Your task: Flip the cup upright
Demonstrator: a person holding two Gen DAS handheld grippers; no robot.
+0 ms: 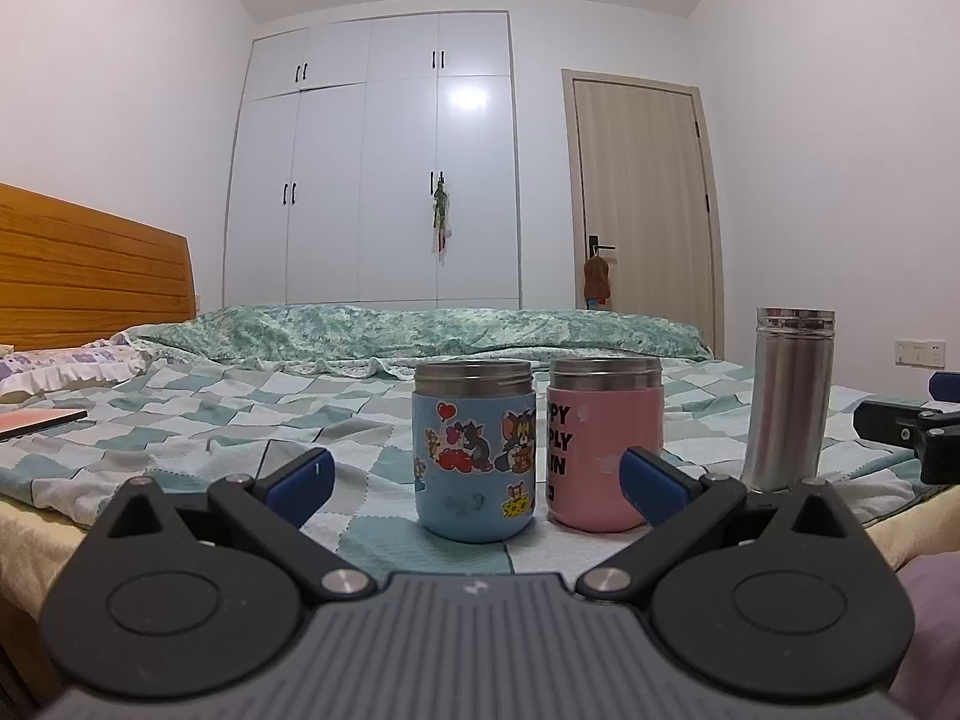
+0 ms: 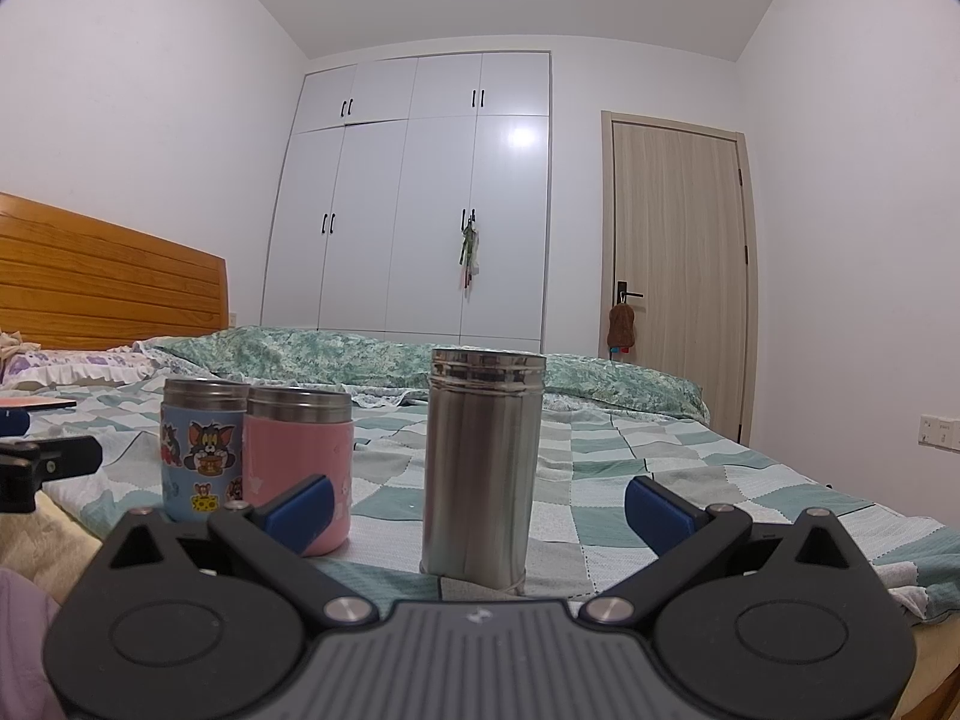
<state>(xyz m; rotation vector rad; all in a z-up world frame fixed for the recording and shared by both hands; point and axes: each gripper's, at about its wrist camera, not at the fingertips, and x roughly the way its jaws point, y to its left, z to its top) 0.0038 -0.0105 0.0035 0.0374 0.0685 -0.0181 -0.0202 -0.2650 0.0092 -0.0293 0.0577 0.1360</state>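
Observation:
Three cups stand in a row on the checked bedsheet. A blue cartoon cup (image 1: 474, 450) and a pink lettered cup (image 1: 603, 444) stand side by side, steel rims up. A tall steel cup (image 1: 789, 399) stands to their right. My left gripper (image 1: 477, 480) is open and empty, just short of the blue and pink cups. In the right wrist view the steel cup (image 2: 483, 471) stands directly ahead, with the pink cup (image 2: 300, 462) and the blue cup (image 2: 201, 450) at left. My right gripper (image 2: 477, 507) is open and empty, its jaws to either side of the steel cup's base.
The bed (image 1: 180, 420) stretches back to a rolled green quilt (image 1: 420, 330) and a wooden headboard (image 1: 90, 276). A flat pink book (image 1: 36, 420) lies at left. White wardrobe (image 1: 372, 168) and a door (image 1: 642, 192) stand behind. The right gripper's tip (image 1: 912, 426) shows at the right edge.

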